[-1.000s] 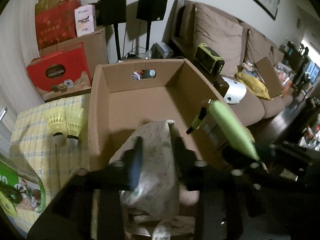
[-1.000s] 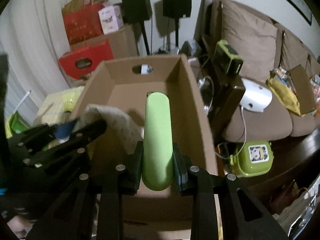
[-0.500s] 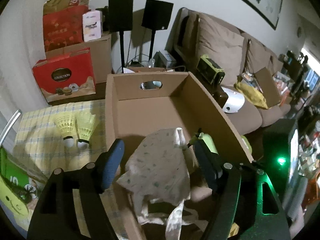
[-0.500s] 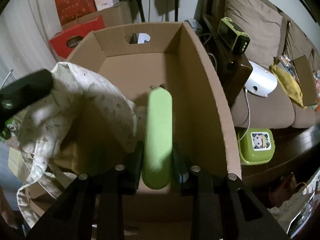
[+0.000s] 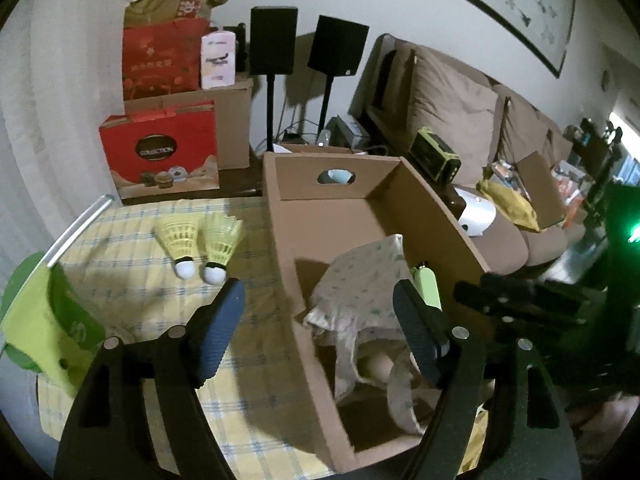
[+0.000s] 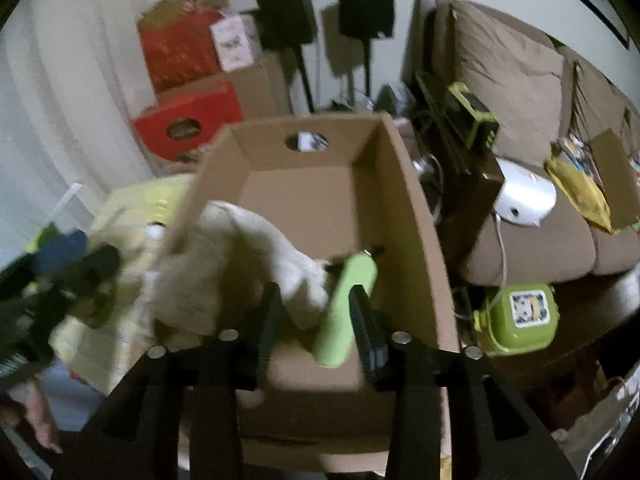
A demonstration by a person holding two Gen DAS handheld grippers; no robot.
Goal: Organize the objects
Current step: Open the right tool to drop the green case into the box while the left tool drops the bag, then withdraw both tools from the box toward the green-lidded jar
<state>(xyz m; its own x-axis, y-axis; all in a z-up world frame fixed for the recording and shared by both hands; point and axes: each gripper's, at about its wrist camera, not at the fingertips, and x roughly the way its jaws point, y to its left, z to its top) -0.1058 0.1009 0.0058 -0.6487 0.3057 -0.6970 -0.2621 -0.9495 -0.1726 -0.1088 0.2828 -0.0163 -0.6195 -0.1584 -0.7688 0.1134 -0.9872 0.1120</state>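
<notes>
Left gripper blurred, edge-cropped

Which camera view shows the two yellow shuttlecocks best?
The left wrist view. There the shuttlecocks lie sharp and unobstructed, side by side on the checked cloth left of the cardboard box. In the right wrist view that area is blurred and mostly hidden behind the box wall; no shuttlecock can be made out.

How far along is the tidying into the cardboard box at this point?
Done: the patterned cloth lies in the cardboard box, clear of the open left gripper. In hand: the right gripper, jaws just opening, is letting the green case drop. Left: two shuttlecocks on the checked tablecloth.
</notes>
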